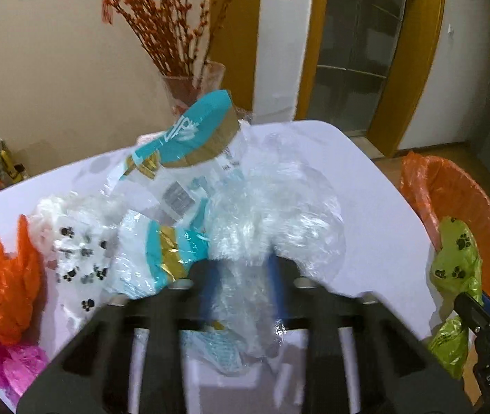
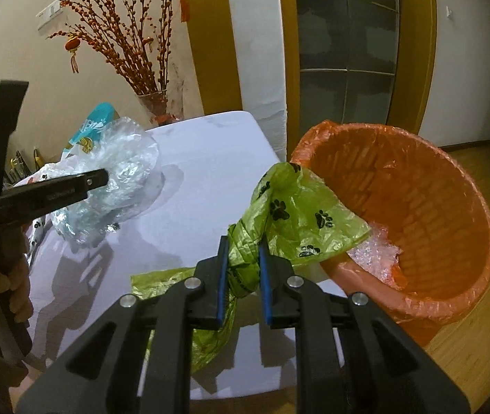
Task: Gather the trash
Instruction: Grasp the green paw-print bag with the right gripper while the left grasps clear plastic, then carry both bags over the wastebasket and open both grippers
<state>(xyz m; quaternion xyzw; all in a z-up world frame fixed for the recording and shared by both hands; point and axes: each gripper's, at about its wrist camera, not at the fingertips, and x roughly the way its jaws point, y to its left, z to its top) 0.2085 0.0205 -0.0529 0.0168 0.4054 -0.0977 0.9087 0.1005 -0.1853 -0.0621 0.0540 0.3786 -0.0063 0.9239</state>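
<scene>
Only "DA" reads on right tool (image 1: 486, 314)

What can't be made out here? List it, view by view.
- Left wrist view: the left gripper is motion-blurred; the clear plastic wrap covers its fingertips, so the grip is unclear.
- Left wrist view: the pink bag is cut off by the lens edge.
- Right wrist view: the green bag hides part of the bin contents.

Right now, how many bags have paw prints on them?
2: a green bag pinched in the right gripper by the bin; a white bag on the table. Others may be hidden.
</scene>
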